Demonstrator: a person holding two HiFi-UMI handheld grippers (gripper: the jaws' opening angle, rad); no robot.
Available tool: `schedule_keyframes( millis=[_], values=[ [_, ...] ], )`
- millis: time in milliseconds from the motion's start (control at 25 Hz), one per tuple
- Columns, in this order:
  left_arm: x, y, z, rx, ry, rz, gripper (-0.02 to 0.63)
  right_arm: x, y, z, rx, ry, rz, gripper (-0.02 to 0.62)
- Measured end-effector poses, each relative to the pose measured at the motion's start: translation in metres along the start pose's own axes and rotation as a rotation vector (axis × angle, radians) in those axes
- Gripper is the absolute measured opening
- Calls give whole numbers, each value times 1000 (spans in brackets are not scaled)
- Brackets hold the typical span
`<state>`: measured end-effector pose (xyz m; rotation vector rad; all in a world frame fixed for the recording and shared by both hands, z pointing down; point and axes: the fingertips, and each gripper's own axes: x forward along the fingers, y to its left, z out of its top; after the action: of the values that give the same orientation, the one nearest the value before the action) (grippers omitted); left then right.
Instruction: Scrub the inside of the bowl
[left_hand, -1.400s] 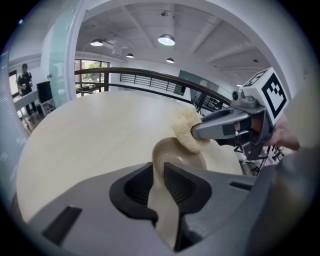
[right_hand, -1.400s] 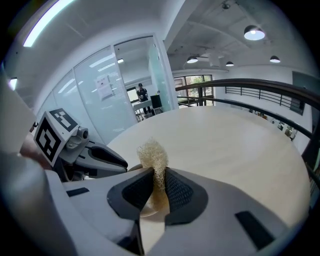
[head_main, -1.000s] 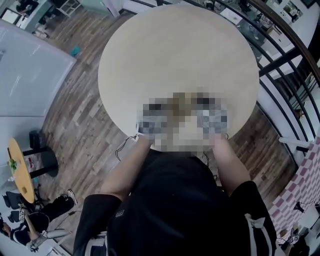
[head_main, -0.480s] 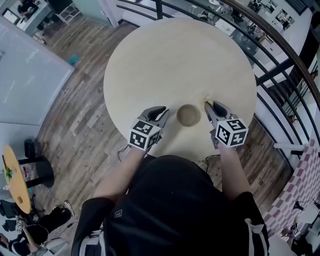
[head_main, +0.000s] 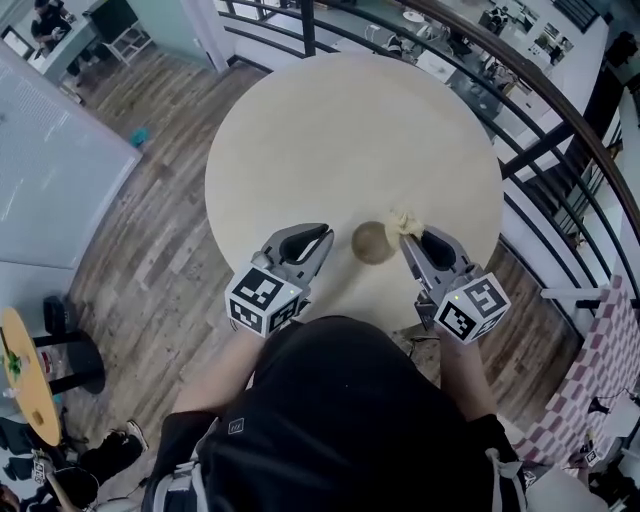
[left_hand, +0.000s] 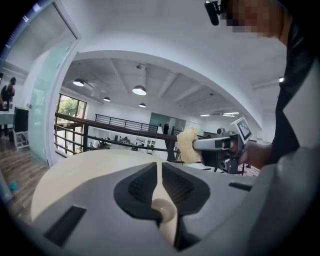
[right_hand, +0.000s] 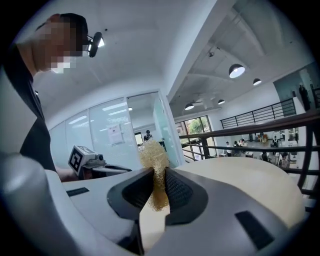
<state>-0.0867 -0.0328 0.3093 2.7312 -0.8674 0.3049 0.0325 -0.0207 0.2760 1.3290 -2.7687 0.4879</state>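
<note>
Right gripper (head_main: 416, 237), clamped on a fibrous scrubber (head_main: 405, 221), has carried it to the rim of the bowl (head_main: 371, 244); left gripper (head_main: 322, 237), closed and empty, waits beside. Scrubbing seems imminent.

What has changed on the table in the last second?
The right gripper has brought its scrubber up to the bowl's rim. Nothing was picked up or let go. The bowl sits where it was on the table, and the left gripper stays shut and empty beside it.
</note>
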Motion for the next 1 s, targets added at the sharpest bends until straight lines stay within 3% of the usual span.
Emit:
schedule_keyframes(
  millis=[240,640,1000],
  values=[
    [-22,-15,48,26,-92,-9,20,-16,37,45,-51,-127,42,72],
    [-44,-18,101,104,-202,-19,14,-29,56,90,-133,-217,69,72],
    [-50,-12,101,106,-197,-11,14,-31,61,101,-143,-248,72,72]
  ],
)
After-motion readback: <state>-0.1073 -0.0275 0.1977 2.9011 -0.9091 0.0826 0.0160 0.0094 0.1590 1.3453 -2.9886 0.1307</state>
